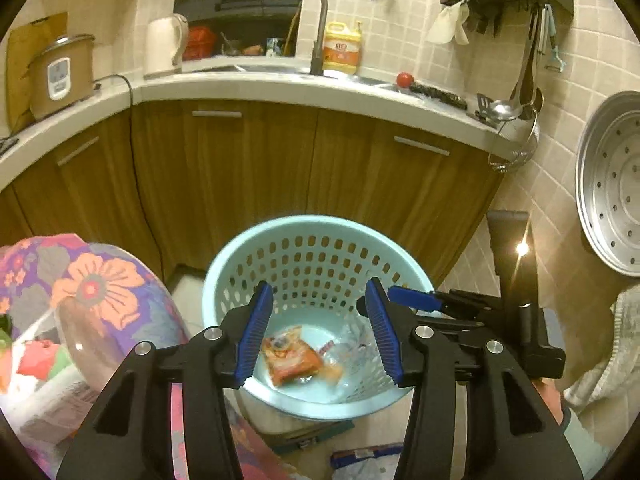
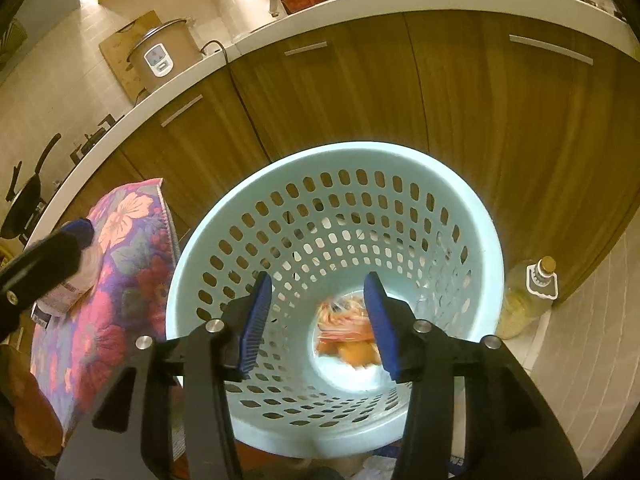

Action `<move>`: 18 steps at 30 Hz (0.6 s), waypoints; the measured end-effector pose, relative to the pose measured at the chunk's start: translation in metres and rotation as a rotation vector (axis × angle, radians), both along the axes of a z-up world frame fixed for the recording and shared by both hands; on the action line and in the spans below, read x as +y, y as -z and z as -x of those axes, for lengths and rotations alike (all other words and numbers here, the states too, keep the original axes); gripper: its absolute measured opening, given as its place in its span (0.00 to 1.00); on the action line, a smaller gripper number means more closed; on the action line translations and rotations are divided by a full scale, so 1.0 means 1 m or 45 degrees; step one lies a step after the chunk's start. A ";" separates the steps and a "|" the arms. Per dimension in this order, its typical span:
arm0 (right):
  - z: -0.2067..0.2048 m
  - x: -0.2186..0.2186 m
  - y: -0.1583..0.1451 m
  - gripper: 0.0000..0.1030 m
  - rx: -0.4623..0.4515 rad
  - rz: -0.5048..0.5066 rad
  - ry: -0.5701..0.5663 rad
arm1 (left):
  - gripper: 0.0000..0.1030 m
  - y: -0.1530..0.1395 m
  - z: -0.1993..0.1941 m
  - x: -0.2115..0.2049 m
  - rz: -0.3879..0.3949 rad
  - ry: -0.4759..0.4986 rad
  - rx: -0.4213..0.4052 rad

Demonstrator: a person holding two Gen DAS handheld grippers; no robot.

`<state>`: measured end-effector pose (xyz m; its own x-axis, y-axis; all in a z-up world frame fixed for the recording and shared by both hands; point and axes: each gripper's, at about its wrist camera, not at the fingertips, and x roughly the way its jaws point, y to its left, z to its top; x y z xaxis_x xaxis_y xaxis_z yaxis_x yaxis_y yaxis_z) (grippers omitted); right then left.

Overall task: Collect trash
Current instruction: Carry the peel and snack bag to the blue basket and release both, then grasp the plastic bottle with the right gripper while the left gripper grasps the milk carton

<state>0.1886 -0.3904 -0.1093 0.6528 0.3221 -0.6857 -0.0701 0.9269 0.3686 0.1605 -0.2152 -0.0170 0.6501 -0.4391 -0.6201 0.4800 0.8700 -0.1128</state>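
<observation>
Fingers on both grippers are standing apart with nothing between their blue pads: the left gripper (image 1: pixel 318 330) and the right gripper (image 2: pixel 318 324) are both hanging released over the mouth of the pale blue perforated basket (image 1: pixel 224 280), which is sitting on the floor in front of the wooden cabinets (image 1: pixel 240 168). Trash is already lying at the bottom: an orange snack wrapper (image 1: pixel 290 358) and, beside it, what is probably crumpled clear plastic (image 1: pixel 348 354), though the right wrist view is blurring these together. Such pieces are looking light, thin and crinkly, likely slippery, so pinching a folded edge or a bunched corner is seeming the safest hold. Another blue-and-white packet (image 1: pixel 366 454) is lying on the floor near the basket's base, seemingly awaiting collection. A flowered cloth (image 1: pixel 104 280) is covering something just left of the basket.
</observation>
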 end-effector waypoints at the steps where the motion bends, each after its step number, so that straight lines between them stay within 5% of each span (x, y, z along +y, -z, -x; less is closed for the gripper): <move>1: 0.002 0.001 -0.003 0.43 -0.008 -0.002 -0.002 | 0.46 -0.004 0.002 0.002 0.005 -0.003 -0.012; 10: 0.017 0.051 -0.056 0.43 -0.172 -0.032 -0.189 | 0.49 -0.054 0.044 0.045 0.027 -0.117 -0.185; 18: 0.028 0.127 -0.093 0.43 -0.272 -0.017 -0.418 | 0.53 -0.080 0.084 0.133 0.000 -0.340 -0.283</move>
<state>0.1602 -0.2638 -0.0167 0.6409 0.5456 -0.5399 -0.4388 0.8375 0.3255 0.0762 -0.0819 0.0627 0.8611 -0.2356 -0.4506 0.2486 0.9681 -0.0312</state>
